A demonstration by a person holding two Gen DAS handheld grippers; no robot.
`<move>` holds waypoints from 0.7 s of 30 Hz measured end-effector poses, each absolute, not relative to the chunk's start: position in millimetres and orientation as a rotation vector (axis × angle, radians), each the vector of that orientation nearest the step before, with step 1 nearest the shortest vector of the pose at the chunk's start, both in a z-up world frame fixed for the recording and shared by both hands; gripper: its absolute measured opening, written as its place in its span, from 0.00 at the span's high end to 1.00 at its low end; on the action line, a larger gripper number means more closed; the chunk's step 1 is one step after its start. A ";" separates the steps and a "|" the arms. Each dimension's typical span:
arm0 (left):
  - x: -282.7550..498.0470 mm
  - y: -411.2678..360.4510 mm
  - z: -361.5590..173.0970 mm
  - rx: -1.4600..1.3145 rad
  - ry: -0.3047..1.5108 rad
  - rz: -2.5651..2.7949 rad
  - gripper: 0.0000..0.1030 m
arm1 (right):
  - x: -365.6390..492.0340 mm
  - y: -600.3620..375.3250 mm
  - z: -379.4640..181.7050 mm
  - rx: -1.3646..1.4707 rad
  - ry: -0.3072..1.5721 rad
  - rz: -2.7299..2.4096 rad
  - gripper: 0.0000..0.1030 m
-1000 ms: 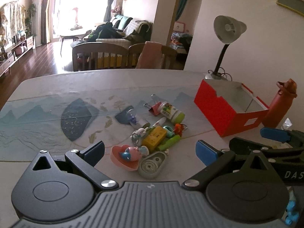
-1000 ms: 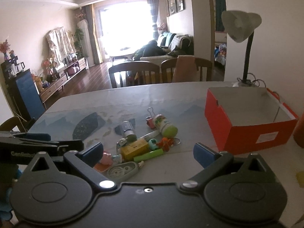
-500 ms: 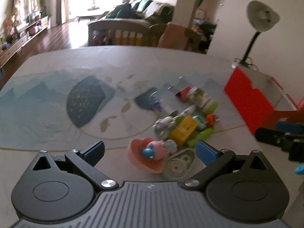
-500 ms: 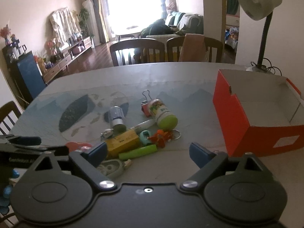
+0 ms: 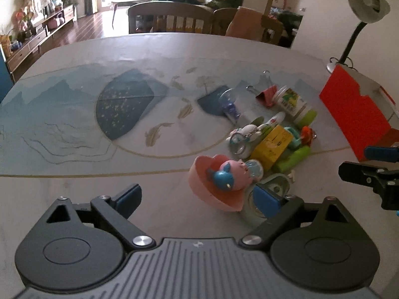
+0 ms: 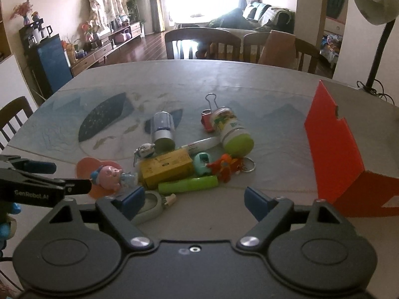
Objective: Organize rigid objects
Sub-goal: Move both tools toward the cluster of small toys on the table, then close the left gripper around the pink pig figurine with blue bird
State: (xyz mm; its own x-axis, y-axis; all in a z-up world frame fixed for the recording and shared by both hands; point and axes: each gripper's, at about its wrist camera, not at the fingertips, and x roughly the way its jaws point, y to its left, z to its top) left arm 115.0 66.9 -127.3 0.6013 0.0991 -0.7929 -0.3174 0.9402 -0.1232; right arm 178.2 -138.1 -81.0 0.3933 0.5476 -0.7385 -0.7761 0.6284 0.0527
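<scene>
On the patterned table [image 6: 224, 79], small objects [image 6: 174, 167] lie beside a red box [image 6: 334, 149]; both claws [image 5: 197, 199] [image 6: 192, 199] gape apart.

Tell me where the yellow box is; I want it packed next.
The yellow box lies mid-pile in the right wrist view, just behind the green tube, between the pink figure and the teal clip.
</scene>
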 end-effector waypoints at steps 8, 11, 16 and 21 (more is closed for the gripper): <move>116.5 67.3 -129.8 -0.252 0.904 0.270 0.09 | 184.4 -138.0 -80.8 -0.317 0.800 0.862 0.16; 118.1 56.6 -122.0 -0.174 0.875 0.258 0.09 | 185.8 -138.6 -81.3 -0.309 0.807 0.861 0.16; 124.8 35.4 -108.8 -0.066 0.835 0.181 0.15 | 190.4 -142.3 -79.3 -0.293 0.802 0.856 0.16; 138.3 19.9 -110.5 0.037 0.863 0.103 0.30 | 197.9 -148.8 -79.7 -0.284 0.804 0.839 0.16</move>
State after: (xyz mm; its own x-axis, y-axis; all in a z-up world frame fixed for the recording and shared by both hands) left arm 138.3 19.9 -110.5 0.6456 0.1058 -0.7563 -0.0760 0.9943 0.0742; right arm 197.9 -148.8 -79.7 0.4013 0.5516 -0.7312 -0.7543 0.6520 0.0778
